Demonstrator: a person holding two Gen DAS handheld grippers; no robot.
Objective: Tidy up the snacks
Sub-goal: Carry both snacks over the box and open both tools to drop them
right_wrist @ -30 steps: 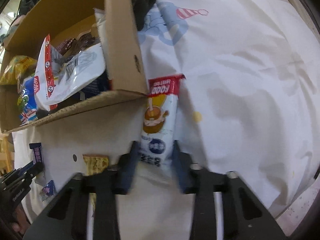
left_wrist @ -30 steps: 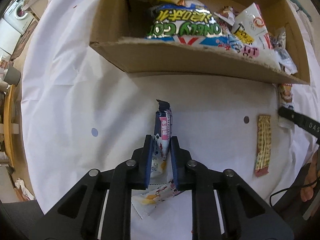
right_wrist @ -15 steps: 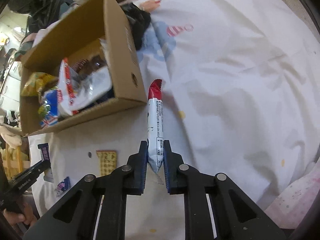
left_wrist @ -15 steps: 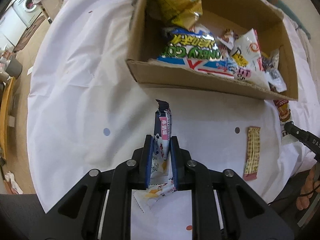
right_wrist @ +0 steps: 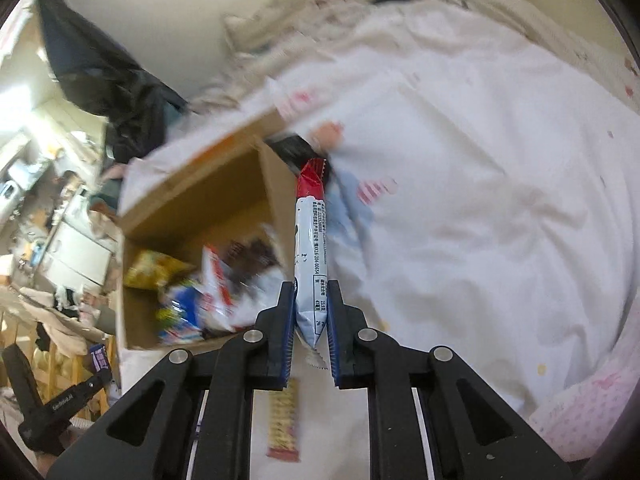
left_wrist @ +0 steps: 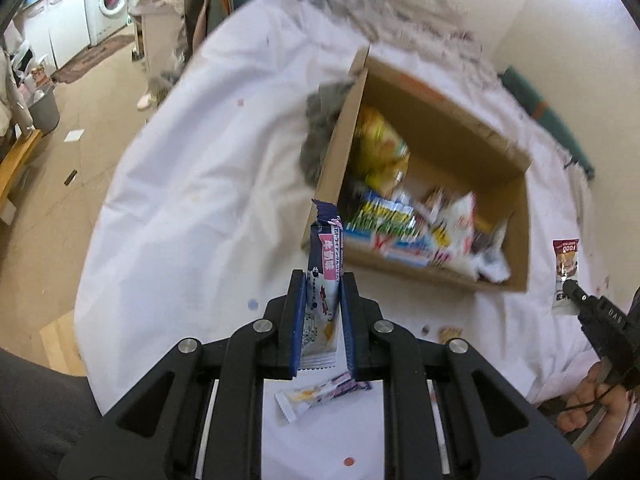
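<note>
Motion-blurred snack packets [left_wrist: 404,220] inside the cardboard box [left_wrist: 516,208], their print unreadable in both wrist views

Cardboard box [left_wrist: 436,276] is packed w/ snack packs [left_wrist: 404,224]; open top is unobstructed, only its near wall stands in the way. Wide bare white sheet [left_wrist: 192,184] is seen left of box. A loose sachet [left_wrist: 320,394] and a yellow bar [right_wrist: 285,424] lie on the sheet below the grippers.

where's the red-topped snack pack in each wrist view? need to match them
Left wrist: red-topped snack pack at far right edge, in the right tongs.
Right wrist: centre, standing up from the right tongs.
Shared landmark: cardboard box, left of the pack in both.
</note>
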